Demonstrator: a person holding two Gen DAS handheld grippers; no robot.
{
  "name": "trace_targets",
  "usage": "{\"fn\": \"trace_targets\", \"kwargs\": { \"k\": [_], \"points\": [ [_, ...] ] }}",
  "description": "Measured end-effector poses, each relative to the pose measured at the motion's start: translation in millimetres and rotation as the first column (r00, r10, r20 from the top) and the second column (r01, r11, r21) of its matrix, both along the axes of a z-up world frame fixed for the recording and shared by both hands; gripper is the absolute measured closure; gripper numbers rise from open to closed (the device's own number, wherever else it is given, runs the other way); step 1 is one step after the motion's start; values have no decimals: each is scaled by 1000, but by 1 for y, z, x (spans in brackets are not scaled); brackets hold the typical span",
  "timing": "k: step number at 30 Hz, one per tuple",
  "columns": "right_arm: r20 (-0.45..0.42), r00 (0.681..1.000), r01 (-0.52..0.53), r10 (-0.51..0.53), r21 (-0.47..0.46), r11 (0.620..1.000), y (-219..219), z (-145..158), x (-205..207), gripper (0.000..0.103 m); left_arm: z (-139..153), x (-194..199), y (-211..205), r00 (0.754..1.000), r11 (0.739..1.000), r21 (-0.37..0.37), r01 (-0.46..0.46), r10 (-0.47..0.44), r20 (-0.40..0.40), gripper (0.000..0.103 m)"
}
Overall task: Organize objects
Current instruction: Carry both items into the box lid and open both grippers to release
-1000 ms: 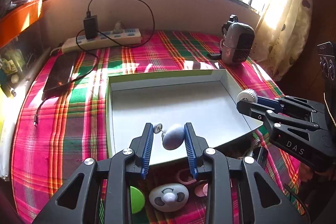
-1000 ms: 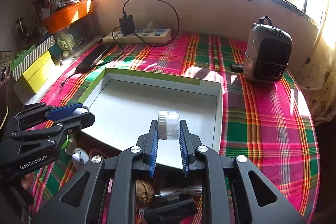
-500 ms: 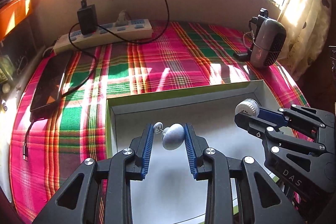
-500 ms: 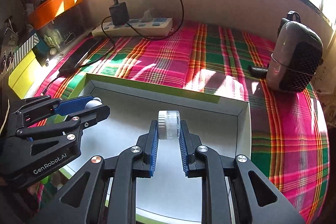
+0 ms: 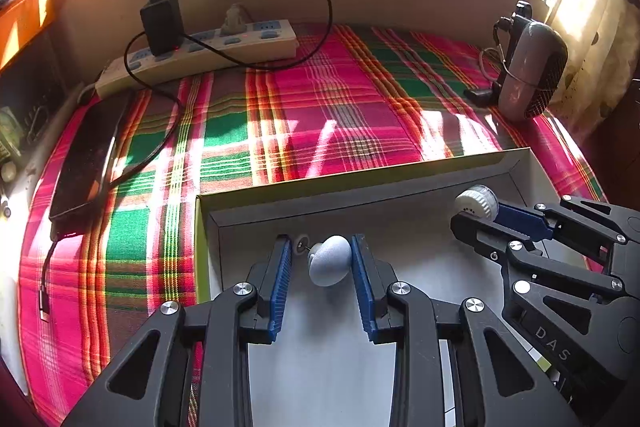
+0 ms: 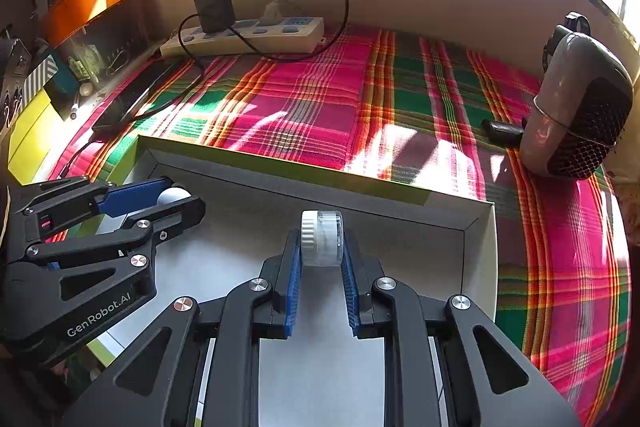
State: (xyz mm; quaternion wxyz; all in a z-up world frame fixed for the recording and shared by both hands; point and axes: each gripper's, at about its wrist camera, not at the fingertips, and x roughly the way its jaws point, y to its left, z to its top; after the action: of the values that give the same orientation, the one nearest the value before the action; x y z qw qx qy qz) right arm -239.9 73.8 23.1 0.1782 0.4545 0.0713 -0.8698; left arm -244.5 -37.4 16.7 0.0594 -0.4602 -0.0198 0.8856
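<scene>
Both grippers hang over the shallow white cardboard tray with a green outer rim point(image 5: 400, 183), which sits on the pink-and-green plaid cloth point(image 5: 320, 115) covering the tabletop. The left gripper point(image 5: 322, 259) is clamped on a small grey-blue rounded plastic piece with a little white disc on a pin point(image 5: 330, 261), held between the blue pads near the tray's far left corner; the right gripper point(image 6: 320, 247) pinches a small clear plastic jar with a ribbed white cap point(image 6: 322, 237) close to the far wall. Both items are round and are caught only at the pad tips, so a loosened squeeze could let either one twist out. Released from a height, the jar would probably roll across the bare tray floor. The two grippers are near each other, so careless lowering risks a knock between them.
</scene>
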Motion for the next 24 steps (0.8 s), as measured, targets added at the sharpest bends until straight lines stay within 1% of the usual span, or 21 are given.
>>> {"fn": "trace_targets", "kwargs": {
  "k": [5, 10, 17, 19, 21, 23, 24],
  "points": [
    [13, 1000, 6, -6, 7, 1000, 0, -5, -3, 83, -1, -1, 2, 1000, 1000, -7, 3, -3, 6, 75],
    [14, 1000, 11, -11, 6, 1000, 0, -5, -3, 83, -1, -2, 3, 1000, 1000, -21, 4, -4, 10, 75],
    [6, 1000, 17, -17, 25, 1000, -1, -5, -3, 82, -2, -2, 3, 1000, 1000, -28, 2, -1, 10, 74],
    [7, 1000, 21, -22, 28, 999, -1, -5, -4, 79, -2, -2, 3, 1000, 1000, -26, 2, -2, 11, 74],
    [9, 1000, 24, -24, 25, 999, 0, -5, -4, 73, -2, -3, 2, 1000, 1000, -25, -2, 2, 11, 74],
    [12, 999, 30, -30, 27, 999, 0, -5, -5, 63, -2, -3, 2, 1000, 1000, -25, -5, 5, 11, 74],
    [14, 999, 33, -33, 26, 999, 0, -6, -5, 61, -2, -3, 1, 1000, 1000, -25, -6, 6, 12, 74]
  ]
}}
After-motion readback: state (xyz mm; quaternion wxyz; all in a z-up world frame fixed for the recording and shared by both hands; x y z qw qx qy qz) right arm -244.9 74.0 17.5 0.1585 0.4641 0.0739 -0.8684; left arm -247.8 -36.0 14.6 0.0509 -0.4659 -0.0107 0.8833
